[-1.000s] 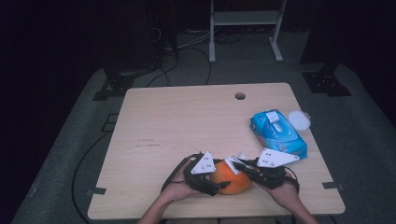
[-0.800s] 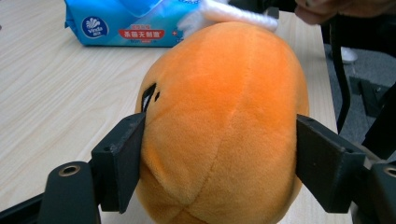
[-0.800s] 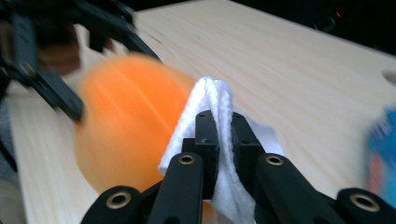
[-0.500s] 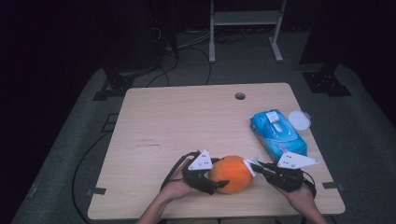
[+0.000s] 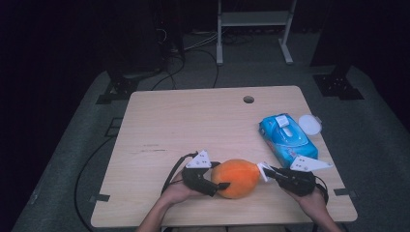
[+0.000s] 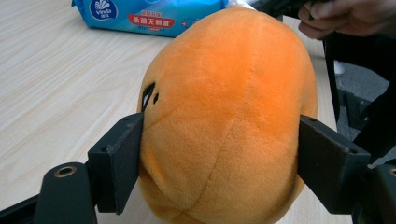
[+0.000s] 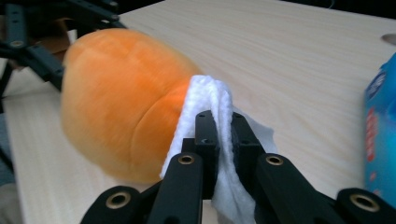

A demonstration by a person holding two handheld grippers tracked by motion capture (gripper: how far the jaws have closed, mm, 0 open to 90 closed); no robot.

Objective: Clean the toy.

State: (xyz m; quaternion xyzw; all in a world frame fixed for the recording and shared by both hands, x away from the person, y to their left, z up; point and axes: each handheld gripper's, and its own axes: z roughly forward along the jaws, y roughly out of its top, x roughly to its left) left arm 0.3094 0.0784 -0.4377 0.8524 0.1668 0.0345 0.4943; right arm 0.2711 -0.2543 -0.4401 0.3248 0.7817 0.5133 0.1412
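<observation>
An orange plush toy [image 5: 236, 177] is lying on the wooden table [image 5: 193, 125], low in the high view and just right of centre, between the two grippers. In the left gripper view the toy [image 6: 224, 116] is taking up the middle of the frame, a small dark mark showing on its upper left side.

The left gripper [image 5: 218, 185] is reaching in from the lower left of the high view, and its jaws are sitting on either side of the toy's near end; in its own view both black pads are pressing against the plush. These jaws have just been opening a little, with the toy between them.

The right gripper [image 5: 265, 172] is coming in from the lower right, and its jaws are pressed together, pinching a folded white wipe [image 7: 210, 100]. In the right gripper view the wipe is standing up between the pads at centre and touching the right end of the toy [image 7: 121, 100].

A blue pack of wipes [image 5: 287, 136] is lying at the right of the table, above the right gripper, with a round white lid [image 5: 310, 123] just beside it near the table's edge.
</observation>
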